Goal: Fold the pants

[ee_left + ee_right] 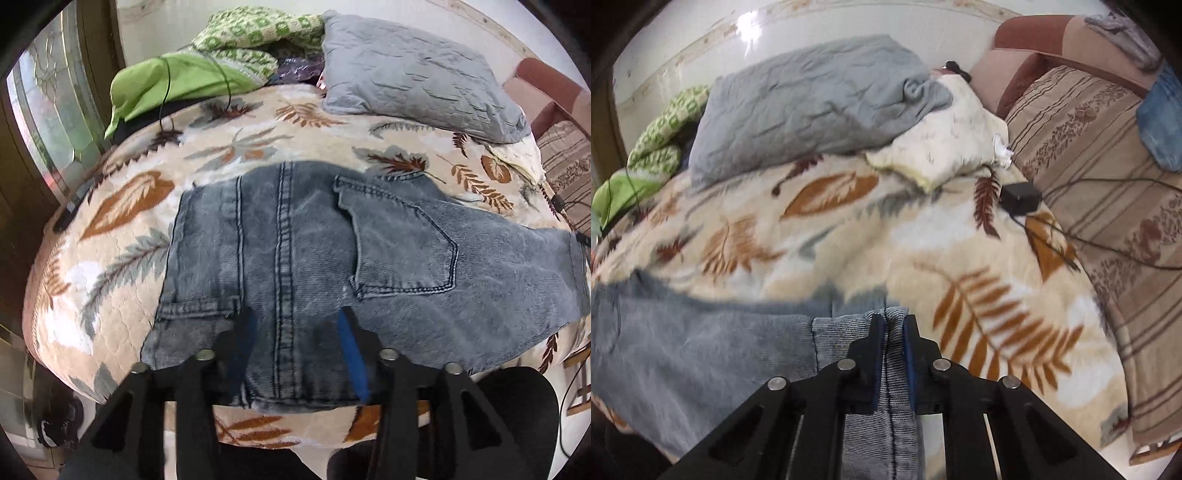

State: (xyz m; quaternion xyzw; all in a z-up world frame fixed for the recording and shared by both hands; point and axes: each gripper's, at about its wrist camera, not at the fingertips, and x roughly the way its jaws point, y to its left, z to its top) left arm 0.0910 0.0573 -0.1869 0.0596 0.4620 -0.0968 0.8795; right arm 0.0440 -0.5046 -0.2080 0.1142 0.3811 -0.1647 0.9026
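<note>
1. Left wrist view: our left tool (pixel 297 325) hangs open over the grey jeans (pixel 314 240), blue pads apart astride the centre seam; jeans lie flat on the leaf-print blanket (pixel 122 206) on the bed
2. Right wrist view: our right tool (pixel 894 325) is clamped on the jeans' (pixel 701 339) seamed edge, cloth pinched between the pads, beside the blanket (pixel 886 229)

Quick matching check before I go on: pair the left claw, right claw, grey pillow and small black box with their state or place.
1 left claw
2 right claw
3 crumpled grey pillow
4 small black box

a far end of the bed
b shut on faded blue denim pants
c open over the pants
d bed edge, cable attached

Pairs: 1c, 2b, 3a, 4d
</note>
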